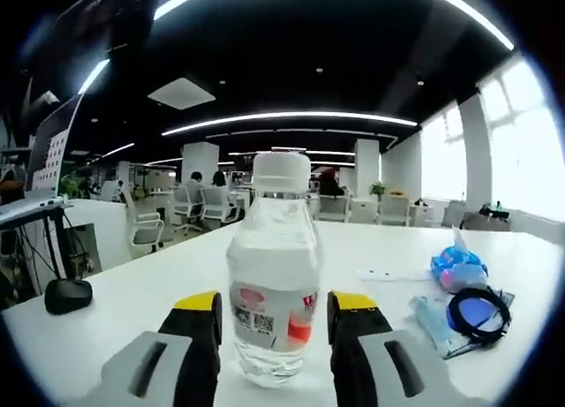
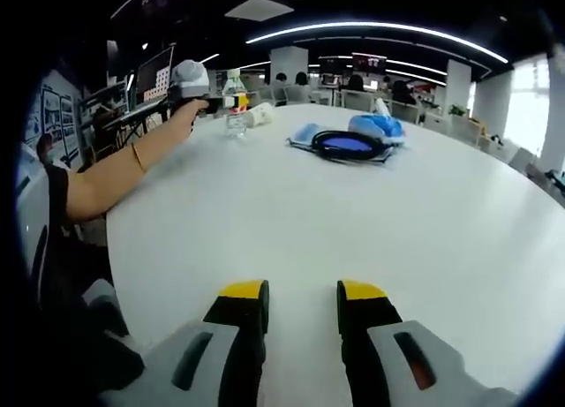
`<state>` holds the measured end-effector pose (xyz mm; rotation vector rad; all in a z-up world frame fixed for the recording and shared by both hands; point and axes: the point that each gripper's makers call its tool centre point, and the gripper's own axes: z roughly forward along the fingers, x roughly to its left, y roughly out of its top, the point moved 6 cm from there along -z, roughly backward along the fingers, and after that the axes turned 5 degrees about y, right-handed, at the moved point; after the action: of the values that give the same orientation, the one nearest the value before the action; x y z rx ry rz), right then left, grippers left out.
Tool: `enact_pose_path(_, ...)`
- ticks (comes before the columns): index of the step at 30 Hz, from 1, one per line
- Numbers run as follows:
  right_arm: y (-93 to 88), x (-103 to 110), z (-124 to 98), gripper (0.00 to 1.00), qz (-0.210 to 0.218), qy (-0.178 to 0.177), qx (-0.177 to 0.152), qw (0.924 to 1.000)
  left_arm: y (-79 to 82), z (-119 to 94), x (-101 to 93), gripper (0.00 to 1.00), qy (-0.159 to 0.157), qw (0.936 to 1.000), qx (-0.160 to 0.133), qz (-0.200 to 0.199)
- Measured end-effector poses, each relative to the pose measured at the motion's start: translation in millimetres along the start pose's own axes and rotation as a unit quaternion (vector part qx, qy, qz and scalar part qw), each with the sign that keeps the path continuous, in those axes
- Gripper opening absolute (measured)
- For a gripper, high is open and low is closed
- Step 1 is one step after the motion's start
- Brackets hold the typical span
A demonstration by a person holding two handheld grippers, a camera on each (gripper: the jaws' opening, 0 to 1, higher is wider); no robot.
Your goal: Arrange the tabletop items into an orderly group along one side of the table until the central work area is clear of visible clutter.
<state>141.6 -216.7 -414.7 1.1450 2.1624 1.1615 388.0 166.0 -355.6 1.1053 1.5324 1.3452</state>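
Office behind you, broad white table (image 2: 371, 213) in front: bottle between your left jaws.
Your left gripper (image 1: 272, 314) stands open around the clear water bottle (image 1: 274, 275), jaws flanking its label, seemingly not touching. It looks full, so heavy, smooth, slightly squashy: close gently at the labelled waist. Your right gripper (image 2: 300, 305) hovers open over bare tabletop, empty.

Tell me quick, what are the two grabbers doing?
Left hand-held gripper: open around the water bottle, jaws not touching it.
Right hand-held gripper: open, holding nothing, above the white table.
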Motion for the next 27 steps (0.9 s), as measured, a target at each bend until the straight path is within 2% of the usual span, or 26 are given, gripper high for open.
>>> enact_pose_path(1, 0.0, 0.0, 0.1, 0.29, 0.0, 0.0, 0.0, 1.0, -0.6, -0.4, 1.3, 0.38, 0.0, 0.9999, -0.002, 0.017)
enact_pose_path(4, 0.5, 1.1, 0.6, 0.29, -0.001, 0.001, 0.0, 1.0, -2.8, -2.5, 1.1, 0.38, -0.004, 0.9995, -0.008, 0.031)
enact_pose_path(12, -0.1, 2.2, 0.7, 0.29, 0.0, 0.001, 0.001, 1.0, -3.1, -1.3, 4.3, 0.37, -0.021, 0.9992, -0.02, 0.028)
enact_pose_path(21, 0.4, 1.6, 0.2, 0.29, 0.001, 0.0, 0.0, 1.0, -3.1, -1.8, 6.6, 0.37, -0.039, 0.9987, -0.018, 0.026)
enact_pose_path(27, 3.3, 1.6, -1.0, 0.29, -0.001, -0.002, -0.005, 1.0, -3.3, 3.0, 9.5, 0.37, -0.093, 0.9949, -0.022, 0.03)
